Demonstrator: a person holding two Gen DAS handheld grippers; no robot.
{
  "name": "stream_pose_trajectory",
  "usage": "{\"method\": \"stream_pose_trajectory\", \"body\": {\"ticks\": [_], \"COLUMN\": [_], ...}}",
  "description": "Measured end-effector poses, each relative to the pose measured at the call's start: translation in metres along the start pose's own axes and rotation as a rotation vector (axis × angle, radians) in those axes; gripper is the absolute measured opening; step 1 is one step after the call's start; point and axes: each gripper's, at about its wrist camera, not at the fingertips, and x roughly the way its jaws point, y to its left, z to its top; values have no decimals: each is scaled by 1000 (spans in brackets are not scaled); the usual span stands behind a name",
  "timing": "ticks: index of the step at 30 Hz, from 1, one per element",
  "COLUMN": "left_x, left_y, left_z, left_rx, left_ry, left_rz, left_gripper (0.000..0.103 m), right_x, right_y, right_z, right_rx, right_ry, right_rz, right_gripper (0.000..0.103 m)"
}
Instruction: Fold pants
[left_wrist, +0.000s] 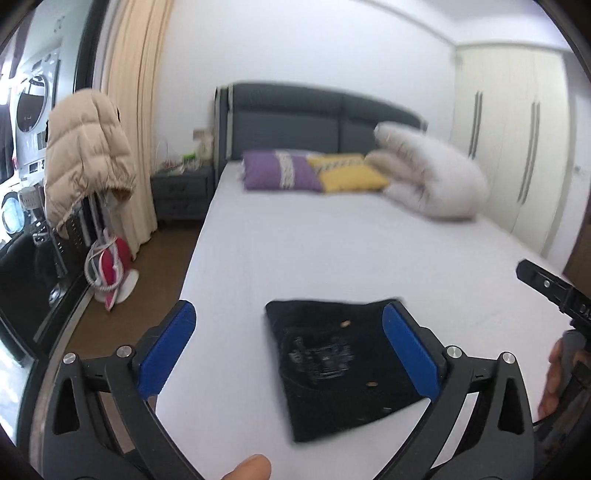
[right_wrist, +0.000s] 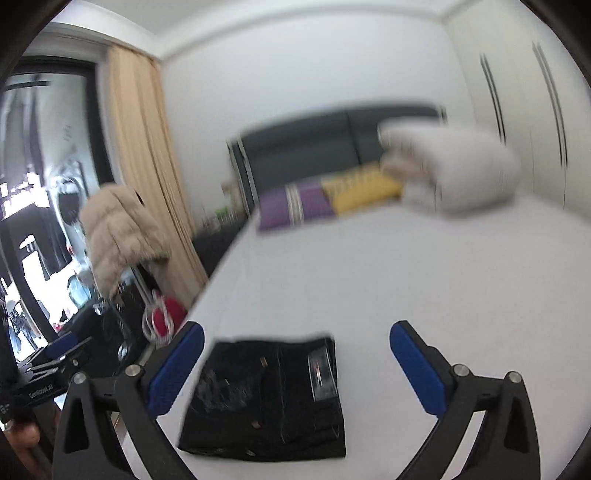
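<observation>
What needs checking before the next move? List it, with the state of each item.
1. Left gripper released: ok, jaws wide open, blue pads clear of the cloth.
2. Right gripper released: ok, jaws wide open, nothing between the pads.
3. Pants folded: ok, a compact dark rectangle lying flat on the bed.
4. Fold edges square: cannot tell, both views are motion-blurred.
5. Pants well onto the bed: not ok, in the right wrist view the near left corner lies close to the mattress edge.
6. Space beyond the pants: ok, bare sheet up to the purple pillow, yellow pillow and folded white duvet.
</observation>
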Motion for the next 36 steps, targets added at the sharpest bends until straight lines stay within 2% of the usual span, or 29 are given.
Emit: {"method": "stream_pose_trajectory", "body": {"ticks": [2, 5, 9, 11, 15, 18, 19, 28, 36], "left_x": [-40, -78, -125, -147, -163, -159, -156, -105, -54], "left_y": [8, 4, 3, 2, -4, -9, -9, -2, -1], "left_z": [-4, 0, 0, 0, -4, -7, -10, -44, -62], "left_rx": [-23, -35, -12, -7, 16, 44, 46, -33, -55], "left_ry": [-26, -13, -49, -43, -27, 10, 34, 230, 293], "left_rz": [-2, 26, 13, 56, 182, 291, 302, 204, 168], "left_gripper": [103, 103, 103, 103, 103, 103, 103, 103, 103], "right_x": [-25, -60, -93, -101, -111, -108, -107, -83, -64], "right_y": [9, 19, 27, 31, 40, 46, 49, 80, 77], "right_z": [8, 13, 11, 6, -5, -9, -11, -33, -43], "right_rx": [-8, 6, 21, 16, -2, -8, -10, -134, -132], "right_ry": [-58, -134, -183, -176, -154, -125, -109, 3, 86], "right_rz": [-2, -22, -46, -42, -37, -42, -47, -107, -135], "right_gripper": [103, 103, 103, 103, 103, 103, 103, 103, 103]}}
